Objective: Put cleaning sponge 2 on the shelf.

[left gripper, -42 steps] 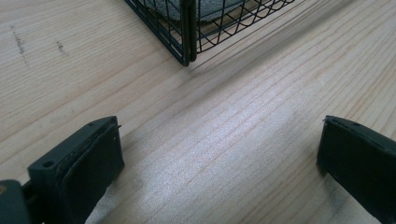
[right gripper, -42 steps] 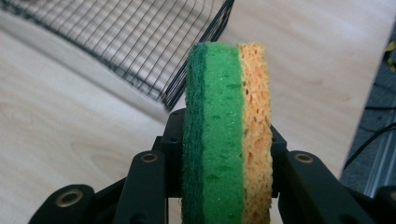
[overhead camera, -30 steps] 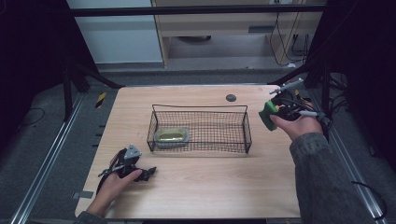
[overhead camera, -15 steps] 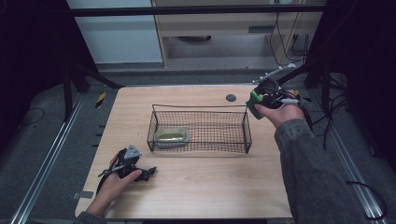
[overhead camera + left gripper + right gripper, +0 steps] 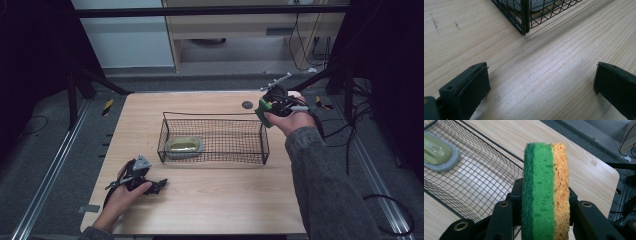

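A black wire basket (image 5: 214,141), rectangular with a fine mesh floor and walls, stands near the middle of the light wood-grain tabletop (image 5: 200,205). Inside it, at its left end, lies a grey oval pad with a pale olive-green top (image 5: 183,145); the rest of the basket floor shows bare mesh over wood. The sponge (image 5: 545,192) is a thick block of two layers: a bright green layer with a darker, rougher green scouring face on one side, and an orange-yellow layer full of open pores on the other. It stands on edge, pinched between the black jaws of the right gripper (image 5: 545,207), which press on its two broad faces. In the high view the right gripper (image 5: 270,107) holds the sponge (image 5: 263,106) above the basket's far right corner, off the tabletop. The left gripper (image 5: 150,184) rests low on the tabletop near its front left, its jaws spread wide apart with bare wood between them, close to the basket's near corner (image 5: 524,17). A small dark round disc (image 5: 247,105) lies on the tabletop behind the basket.
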The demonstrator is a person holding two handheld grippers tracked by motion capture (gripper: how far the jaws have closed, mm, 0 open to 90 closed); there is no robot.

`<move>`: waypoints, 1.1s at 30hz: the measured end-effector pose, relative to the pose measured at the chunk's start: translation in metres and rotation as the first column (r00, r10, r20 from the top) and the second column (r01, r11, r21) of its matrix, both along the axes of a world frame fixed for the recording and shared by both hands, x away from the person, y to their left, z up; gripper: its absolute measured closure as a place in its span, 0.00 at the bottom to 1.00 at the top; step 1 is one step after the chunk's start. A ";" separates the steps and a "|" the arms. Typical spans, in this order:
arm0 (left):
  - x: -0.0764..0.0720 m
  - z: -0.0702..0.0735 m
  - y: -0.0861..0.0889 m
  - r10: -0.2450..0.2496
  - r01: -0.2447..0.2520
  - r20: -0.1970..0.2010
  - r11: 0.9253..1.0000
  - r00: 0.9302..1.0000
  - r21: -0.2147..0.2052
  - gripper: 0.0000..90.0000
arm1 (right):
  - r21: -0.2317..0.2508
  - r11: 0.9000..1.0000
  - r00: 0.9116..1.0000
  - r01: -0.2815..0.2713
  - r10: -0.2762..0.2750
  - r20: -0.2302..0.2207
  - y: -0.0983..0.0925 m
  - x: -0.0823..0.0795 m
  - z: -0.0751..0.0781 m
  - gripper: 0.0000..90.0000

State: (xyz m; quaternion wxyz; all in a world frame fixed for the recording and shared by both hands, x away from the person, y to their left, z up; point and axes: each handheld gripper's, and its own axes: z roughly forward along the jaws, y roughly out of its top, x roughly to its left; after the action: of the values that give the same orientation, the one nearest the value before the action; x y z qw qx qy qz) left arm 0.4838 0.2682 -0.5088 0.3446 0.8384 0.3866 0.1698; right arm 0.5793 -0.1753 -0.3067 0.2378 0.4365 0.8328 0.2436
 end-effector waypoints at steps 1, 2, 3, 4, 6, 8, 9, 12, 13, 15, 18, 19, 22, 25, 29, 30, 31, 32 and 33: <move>0.000 0.000 0.000 0.000 0.000 0.000 1.000 1.000 0.000 0.00 | -0.001 1.000 1.000 0.001 -0.001 0.000 0.001 0.000 -0.001 0.71; 0.000 0.000 0.000 0.000 0.000 0.000 1.000 1.000 0.000 0.00 | -0.001 1.000 1.000 -0.002 0.002 -0.002 0.002 0.001 -0.002 0.71; 0.000 0.000 0.000 0.000 0.000 0.000 1.000 1.000 0.000 0.00 | -0.004 1.000 1.000 -0.005 0.005 -0.006 0.003 0.002 -0.003 0.71; 0.000 0.000 0.000 0.000 0.000 0.000 1.000 1.000 0.000 0.00 | -0.008 1.000 1.000 -0.009 0.009 -0.009 0.004 0.003 -0.004 0.71; 0.000 0.000 0.000 0.000 0.000 0.000 1.000 1.000 0.000 0.00 | -0.016 1.000 1.000 -0.017 0.017 -0.015 0.006 0.004 -0.008 0.71; 0.000 0.000 0.000 0.000 0.000 0.000 1.000 1.000 0.000 0.00 | -0.019 1.000 1.000 -0.018 0.018 -0.024 0.009 0.006 -0.012 0.71; 0.000 0.000 0.000 0.000 0.000 0.000 1.000 1.000 0.000 0.00 | -0.016 1.000 0.999 -0.021 0.021 -0.030 0.010 0.006 -0.014 0.71; 0.000 0.000 0.000 -0.001 0.001 0.000 1.000 1.000 0.000 0.00 | -0.013 1.000 0.999 -0.026 0.025 -0.045 0.012 0.008 -0.022 0.71; 0.000 0.000 0.000 -0.001 0.001 0.000 1.000 1.000 0.000 0.00 | -0.013 1.000 0.998 -0.028 0.027 -0.050 0.012 0.009 -0.024 0.71; 0.000 0.000 0.000 -0.002 0.002 -0.001 1.000 1.000 0.001 0.00 | -0.006 0.999 0.998 -0.031 0.031 -0.058 0.014 0.011 -0.029 0.71; 0.000 0.000 0.000 -0.001 0.001 0.000 1.000 1.000 0.000 0.00 | -0.003 0.999 0.997 -0.033 0.033 -0.067 0.016 0.015 -0.036 0.71; 0.000 0.000 0.000 -0.001 0.001 0.000 1.000 1.000 0.000 0.00 | -0.004 0.999 0.997 -0.034 0.034 -0.069 0.016 0.016 -0.037 0.71; 0.000 0.000 0.000 -0.001 0.001 0.000 1.000 1.000 -0.001 0.00 | 0.002 0.999 0.996 -0.038 0.038 -0.078 0.017 0.019 -0.043 0.71; 0.000 0.000 0.000 -0.002 0.002 0.000 1.000 1.000 -0.001 0.00 | -0.004 0.999 0.996 -0.035 0.034 -0.087 0.016 0.021 -0.047 0.71; 0.000 0.000 0.000 -0.003 0.003 0.001 1.000 1.000 -0.002 0.00 | 0.007 0.999 0.995 -0.035 0.036 -0.095 0.014 0.023 -0.053 0.71; 0.000 0.000 0.000 -0.002 0.002 0.002 1.000 1.000 -0.003 0.00 | 0.006 0.999 0.995 -0.038 0.038 -0.094 0.013 0.023 -0.054 0.71; 0.000 0.000 0.000 -0.002 0.002 0.002 1.000 1.000 -0.002 0.00 | 0.013 0.999 0.994 -0.034 0.036 -0.099 0.013 0.023 -0.056 0.71; 0.000 0.000 0.000 -0.002 0.002 0.002 1.000 1.000 -0.002 0.00 | 0.013 0.999 0.995 -0.037 0.038 -0.097 0.013 0.024 -0.057 0.71; 0.000 0.000 0.000 -0.002 0.002 0.002 1.000 1.000 -0.002 0.00 | 0.012 0.999 0.994 -0.035 0.037 -0.100 0.013 0.024 -0.058 0.71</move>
State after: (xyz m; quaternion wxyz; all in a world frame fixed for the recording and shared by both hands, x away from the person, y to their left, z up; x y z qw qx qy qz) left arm 0.4841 0.2684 -0.5090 0.3462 0.8382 0.3856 0.1698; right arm 0.6034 -0.1627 -0.3648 0.1888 0.4344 0.8501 0.2300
